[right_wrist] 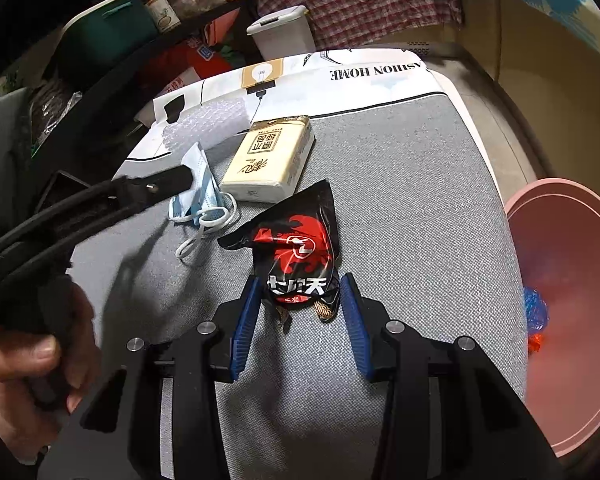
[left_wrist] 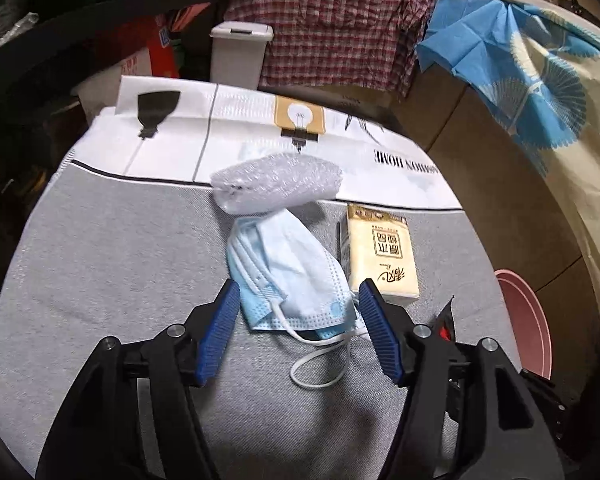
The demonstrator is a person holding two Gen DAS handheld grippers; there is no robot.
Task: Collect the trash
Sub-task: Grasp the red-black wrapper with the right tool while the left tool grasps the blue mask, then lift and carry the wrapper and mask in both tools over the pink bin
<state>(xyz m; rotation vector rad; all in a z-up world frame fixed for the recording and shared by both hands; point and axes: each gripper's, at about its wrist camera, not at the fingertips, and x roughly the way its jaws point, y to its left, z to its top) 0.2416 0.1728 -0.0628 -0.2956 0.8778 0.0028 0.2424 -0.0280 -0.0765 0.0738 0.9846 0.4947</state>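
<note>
Here the left hand-held gripper (left_wrist: 298,308) stands with its blue pads apart, astride the near end of a crumpled blue face mask (left_wrist: 288,276) on the grey surface (left_wrist: 120,260), not pressing it. Beyond lie a roll of bubble wrap (left_wrist: 276,184) and a tissue pack (left_wrist: 380,256). The right hand-held gripper (right_wrist: 300,300) is clamped on a black-and-red wrapper (right_wrist: 300,248); a pink bin (right_wrist: 572,280) sits to its right.

between the right gripper's (right_wrist: 300,300) blue pads sits a black-and-red wrapper (right_wrist: 298,254), beyond it a cream tissue pack (right_wrist: 268,162), left a pale-blue mask (right_wrist: 204,188), right a pink bin (right_wrist: 572,264).
</note>
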